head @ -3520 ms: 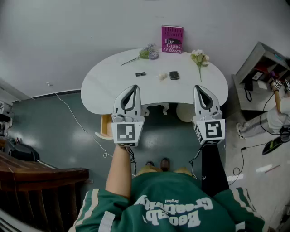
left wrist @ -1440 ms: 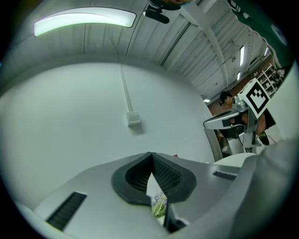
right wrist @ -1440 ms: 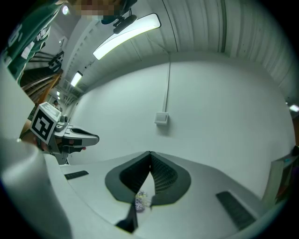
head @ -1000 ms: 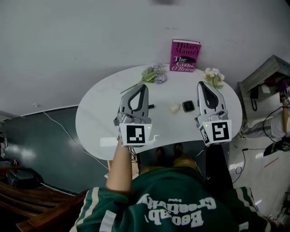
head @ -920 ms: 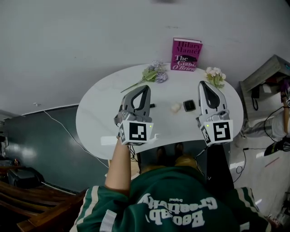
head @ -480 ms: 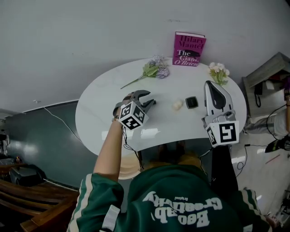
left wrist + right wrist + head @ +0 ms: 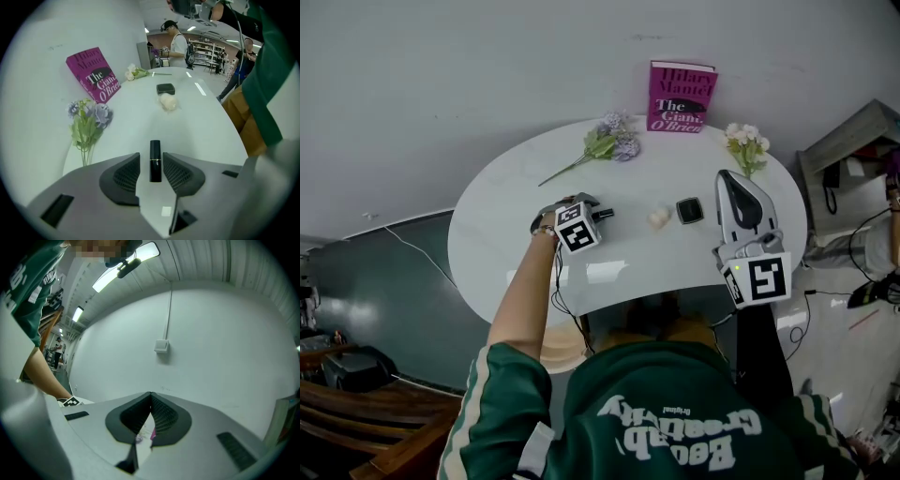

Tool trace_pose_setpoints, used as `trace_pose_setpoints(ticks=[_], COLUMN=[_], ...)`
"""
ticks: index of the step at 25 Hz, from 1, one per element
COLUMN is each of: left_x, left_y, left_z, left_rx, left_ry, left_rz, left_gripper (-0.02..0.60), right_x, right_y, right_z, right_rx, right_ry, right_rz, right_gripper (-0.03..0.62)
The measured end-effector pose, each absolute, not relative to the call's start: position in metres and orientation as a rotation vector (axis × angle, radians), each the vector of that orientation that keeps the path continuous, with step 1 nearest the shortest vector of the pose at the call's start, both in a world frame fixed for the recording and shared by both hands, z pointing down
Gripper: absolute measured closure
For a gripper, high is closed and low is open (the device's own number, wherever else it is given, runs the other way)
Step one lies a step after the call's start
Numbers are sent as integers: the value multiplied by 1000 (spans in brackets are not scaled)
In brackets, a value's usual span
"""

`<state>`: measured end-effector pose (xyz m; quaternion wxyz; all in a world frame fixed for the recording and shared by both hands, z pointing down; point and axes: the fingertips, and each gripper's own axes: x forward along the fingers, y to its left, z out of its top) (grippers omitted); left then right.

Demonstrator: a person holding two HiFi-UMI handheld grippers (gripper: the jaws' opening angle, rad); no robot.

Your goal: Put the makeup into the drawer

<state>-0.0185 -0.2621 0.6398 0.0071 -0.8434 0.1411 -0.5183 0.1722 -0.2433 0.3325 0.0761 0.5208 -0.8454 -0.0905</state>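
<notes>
Head view: from overhead, steeply down, well above table (image 7: 502,234).
Left gripper view: low and close over the tabletop, facing book (image 7: 93,80) and flowers (image 7: 89,119); both shared with head view.
Right gripper view: level, facing wall (image 7: 211,333); pink sliver at bottom possibly the same book.

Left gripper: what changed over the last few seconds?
The left gripper dropped from hovering level above the white table and tipped down onto the black lipstick. Its jaws have just been opening; the lipstick lies between them, pads not yet touching. Nothing taken hold of or let go. Right gripper still shut and held level; compact, puff and book unmoved.
</notes>
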Motion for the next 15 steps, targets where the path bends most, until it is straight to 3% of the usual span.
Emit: trace_pose_setpoints(ticks=[4, 5, 9, 15], left_x=[-28, -29, -27, -5], left_y=[-257, -254, -253, -272], left_z=[668, 671, 670, 600], left_rx=[-2620, -2629, -2626, -2759], left_ry=[396, 378, 365, 702], left_rz=[-1821, -1851, -1881, -1495], left_gripper=[421, 469, 477, 477], right_x=[172, 172, 172, 174], right_y=[-245, -244, -243, -240], right_z=[337, 338, 341, 342], right_rx=[1540, 1537, 1521, 1534], right_ry=[-2533, -2533, -2537, -2549], right_rz=[-264, -260, -257, -251], right_gripper=[585, 585, 585, 585])
